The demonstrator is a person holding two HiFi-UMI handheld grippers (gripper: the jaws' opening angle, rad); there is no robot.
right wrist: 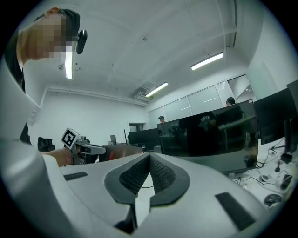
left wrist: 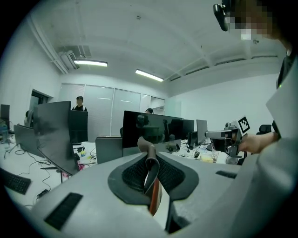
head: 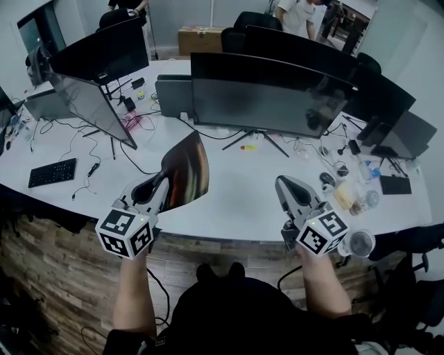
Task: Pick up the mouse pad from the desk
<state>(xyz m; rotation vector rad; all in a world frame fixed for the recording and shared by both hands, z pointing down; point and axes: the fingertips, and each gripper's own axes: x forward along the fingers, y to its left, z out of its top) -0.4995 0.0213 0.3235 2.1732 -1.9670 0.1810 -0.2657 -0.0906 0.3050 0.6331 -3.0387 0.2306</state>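
Left gripper [head: 164,182] pinched narrow on near edge of mouse pad [head: 186,170], so pad curls upright clear of white desk [head: 236,208], lift apparently done; right gripper [head: 283,183] jaws together, empty, off to the right.

This is an open office. A long white surface [head: 236,201] carries several big monitors [head: 270,97], a keyboard [head: 52,172] and many cables [head: 139,123]. Office chairs [head: 253,19] stand behind it. Strip lights [left wrist: 149,75] are on the ceiling, near glass partitions [left wrist: 104,107].

Left gripper [head: 158,186], right gripper [head: 283,184]: jaws closed, level
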